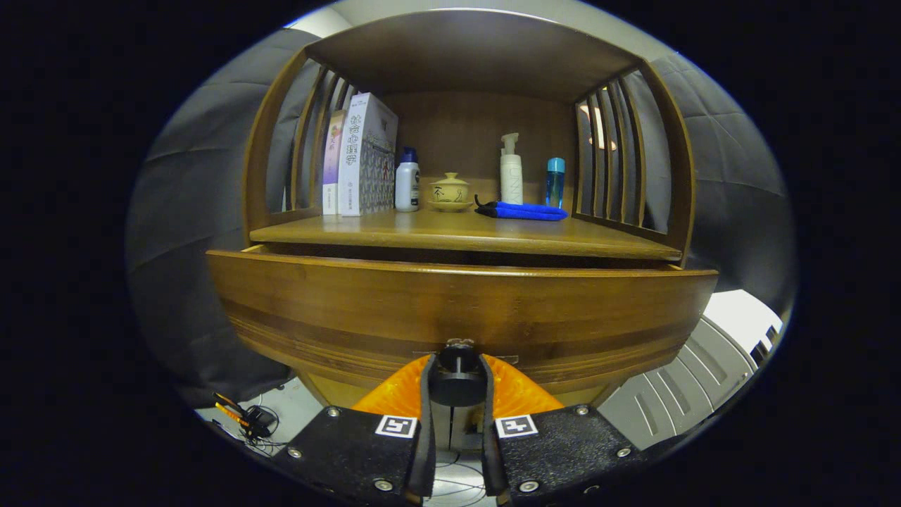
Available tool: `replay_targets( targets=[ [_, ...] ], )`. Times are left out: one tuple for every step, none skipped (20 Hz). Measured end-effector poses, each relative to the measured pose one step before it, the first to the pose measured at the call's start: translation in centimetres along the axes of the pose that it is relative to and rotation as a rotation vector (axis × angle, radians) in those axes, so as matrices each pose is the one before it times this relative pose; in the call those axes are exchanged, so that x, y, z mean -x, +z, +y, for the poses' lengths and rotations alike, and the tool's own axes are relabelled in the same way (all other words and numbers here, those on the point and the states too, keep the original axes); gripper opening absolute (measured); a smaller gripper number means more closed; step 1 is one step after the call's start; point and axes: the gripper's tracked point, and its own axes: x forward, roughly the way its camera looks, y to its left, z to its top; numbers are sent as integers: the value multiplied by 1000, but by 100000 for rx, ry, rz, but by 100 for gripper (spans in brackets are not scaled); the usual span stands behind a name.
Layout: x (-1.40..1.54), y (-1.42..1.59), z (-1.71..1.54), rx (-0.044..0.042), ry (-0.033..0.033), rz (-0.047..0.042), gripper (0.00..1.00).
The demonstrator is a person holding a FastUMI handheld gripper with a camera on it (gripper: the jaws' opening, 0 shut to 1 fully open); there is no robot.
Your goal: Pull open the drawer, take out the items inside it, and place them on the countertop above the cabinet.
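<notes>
— Both fingers (421, 384) of my gripper (457, 377) pinch the drawer knob (457, 380)?
— Yes. I log the drawer (461, 310) pulled out; above it on the countertop (457, 232): books (359, 158), white bottle (407, 184), teapot (449, 190), blue cloth (522, 210).

Drawer front (461, 303) blocks ahead — countertop (422, 229) front edge free.

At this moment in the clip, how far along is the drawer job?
Early. The drawer stands partly out from under the countertop, and the gripper is shut on its knob, both fingers pressing it. Its inside is hidden, so the items cannot be judged. Left: finish pulling, lift the items out, set them on the countertop.
</notes>
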Motion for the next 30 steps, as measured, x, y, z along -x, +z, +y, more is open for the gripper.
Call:
replay_targets(
  targets=[
    [871,-215,-6,345,-76,8,27],
    [784,-240,27,236,-248,15,27],
    [738,-170,18,13,-405,151,27],
    [691,-226,-8,-182,-481,369,27],
    [729,-136,63,-31,-144,397,26],
    [666,-273,92,294,196,216,26],
    [599,-141,-13,478,199,-78,26],
    [665,-214,-6,181,93,66,26],
    [529,-176,-28,86,24,-104,26],
    [598,-297,22,177,222,63,26],
    [606,-212,25,89,154,150,26],
    [495,-362,-22,-280,-76,533,26],
    [540,-294,22,-163,29,541,26],
    [553,-485,20,-277,-118,770,26],
    [562,-405,23,-343,-48,719,26],
    [670,-604,45,110,63,703,26],
    [230,230,247,-651,92,-1837,26],
    [541,-687,93,308,152,1434,26],
    [576,117,149,55,207,-463,26],
    [236,-273,256,95,182,488,26],
    [311,-90,175,-251,78,-248,26],
    [-6,-119,103,-85,7,-194,26],
    [27,-103,-50,301,141,347,29],
    [31,-167,76,-578,567,189,32],
    [88,-5,38,-801,998,533,35],
    [317,196,111,-608,1394,-1266,41],
    [272,595,17,-1640,1034,-1737,46],
    [476,715,18,-2326,921,-2741,59],
    [266,1029,147,-2518,1112,-3086,71],
    [336,1151,208,-1865,1667,-2861,84]
  ],
)
